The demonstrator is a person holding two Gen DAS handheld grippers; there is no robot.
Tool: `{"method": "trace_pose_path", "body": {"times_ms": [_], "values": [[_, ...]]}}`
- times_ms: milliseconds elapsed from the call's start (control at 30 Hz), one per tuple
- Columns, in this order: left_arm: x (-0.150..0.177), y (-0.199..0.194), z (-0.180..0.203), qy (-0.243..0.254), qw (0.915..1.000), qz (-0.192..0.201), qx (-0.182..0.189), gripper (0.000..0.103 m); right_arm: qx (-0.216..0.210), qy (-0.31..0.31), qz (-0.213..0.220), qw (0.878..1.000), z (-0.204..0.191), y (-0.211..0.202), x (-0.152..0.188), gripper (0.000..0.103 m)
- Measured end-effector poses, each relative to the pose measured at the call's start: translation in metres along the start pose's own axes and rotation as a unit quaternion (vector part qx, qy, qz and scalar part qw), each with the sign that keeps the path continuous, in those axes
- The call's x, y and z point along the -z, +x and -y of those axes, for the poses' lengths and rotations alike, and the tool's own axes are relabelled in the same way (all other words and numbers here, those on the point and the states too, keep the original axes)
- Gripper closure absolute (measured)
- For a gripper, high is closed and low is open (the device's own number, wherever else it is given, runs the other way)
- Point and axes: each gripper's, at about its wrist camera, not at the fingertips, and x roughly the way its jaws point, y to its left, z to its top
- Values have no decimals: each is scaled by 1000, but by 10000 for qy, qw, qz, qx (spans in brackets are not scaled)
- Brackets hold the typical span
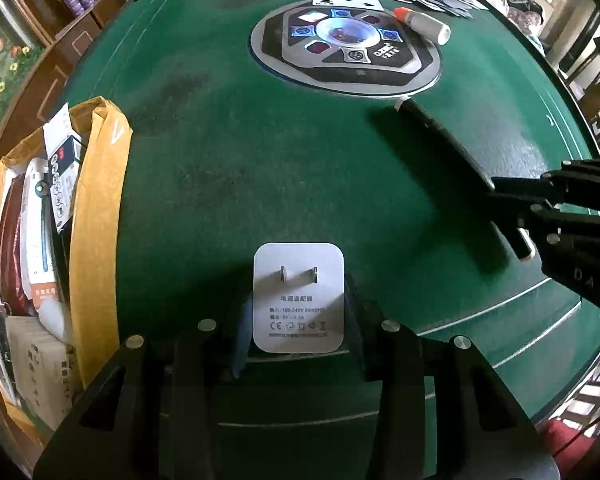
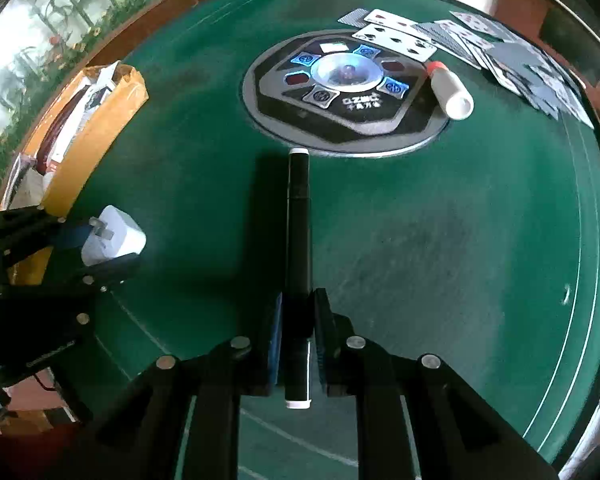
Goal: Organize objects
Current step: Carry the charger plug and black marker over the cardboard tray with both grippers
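Note:
My left gripper (image 1: 298,320) is shut on a white power adapter (image 1: 298,296), prongs facing the camera, held above the green felt table (image 1: 228,168). In the right wrist view the same adapter (image 2: 114,240) shows at the left, in the left gripper (image 2: 96,248). My right gripper (image 2: 298,344) is shut on a long black marker pen (image 2: 299,220) with white ends, which points toward the table's centre console. The left wrist view shows that marker pen (image 1: 444,136) slanting into the right gripper (image 1: 516,208) at the right edge.
A cardboard box (image 1: 96,200) wrapped in yellow tape, full of packets, stands at the table's left. The round control console (image 2: 346,92) sits mid-table. A white tube with an orange cap (image 2: 450,88) lies beside it, and playing cards (image 2: 480,48) are scattered behind.

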Motion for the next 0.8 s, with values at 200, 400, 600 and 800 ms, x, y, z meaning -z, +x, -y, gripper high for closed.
{"method": "trace_pose_path", "body": {"times_ms": [200,400,600,800], "values": [[8,-7,-4,47,9999,139,-33,64,-91,108,196,9997,-8,-14,-2,90],[18,-27,-21,-12,9997,261,-32,64,-181,95,427,9989,-23,-30,-11,90],[27,-42,-38,-106,9993,353,-102,64,-289,-9,621,9977,-47,-39,-19,90],[32,-53,-56,-213,9987,415,-182,64,-365,-125,838,9957,-67,-50,-30,90]]}}
